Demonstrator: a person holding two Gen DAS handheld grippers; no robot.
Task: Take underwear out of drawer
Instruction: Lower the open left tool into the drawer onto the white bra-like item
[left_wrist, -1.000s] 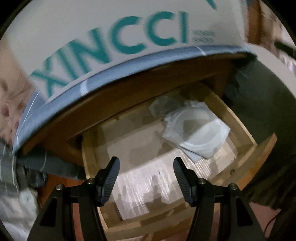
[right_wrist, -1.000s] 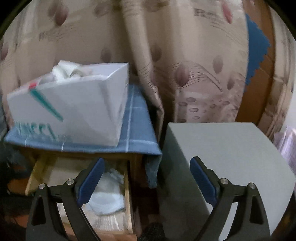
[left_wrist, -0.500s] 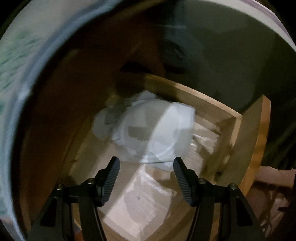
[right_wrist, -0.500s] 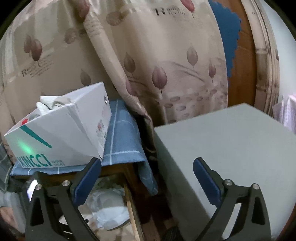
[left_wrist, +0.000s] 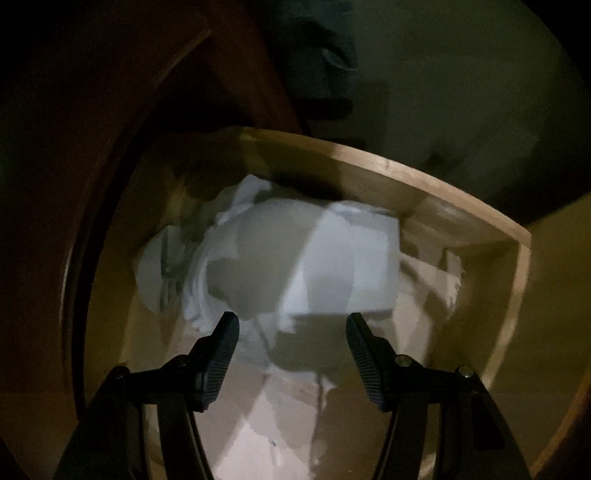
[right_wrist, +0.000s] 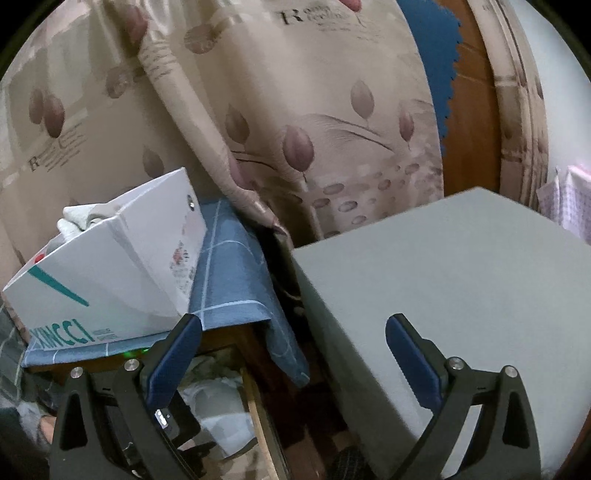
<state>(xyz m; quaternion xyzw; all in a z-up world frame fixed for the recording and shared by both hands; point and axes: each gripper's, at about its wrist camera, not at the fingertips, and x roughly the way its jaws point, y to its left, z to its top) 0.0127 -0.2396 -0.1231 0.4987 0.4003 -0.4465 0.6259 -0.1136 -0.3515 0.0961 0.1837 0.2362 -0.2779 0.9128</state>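
Left wrist view: underwear (left_wrist: 295, 266) blurred, drawer (left_wrist: 461, 206) dim.

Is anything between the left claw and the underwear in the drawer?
Nothing: in the left wrist view the open left claw hangs right over the white underwear, gap bare.

From the left wrist we look steeply down, close, into the drawer (left_wrist: 480, 229). From the right wrist we face the curtain (right_wrist: 295, 110) from farther back; both views share that drawer (right_wrist: 258, 417).
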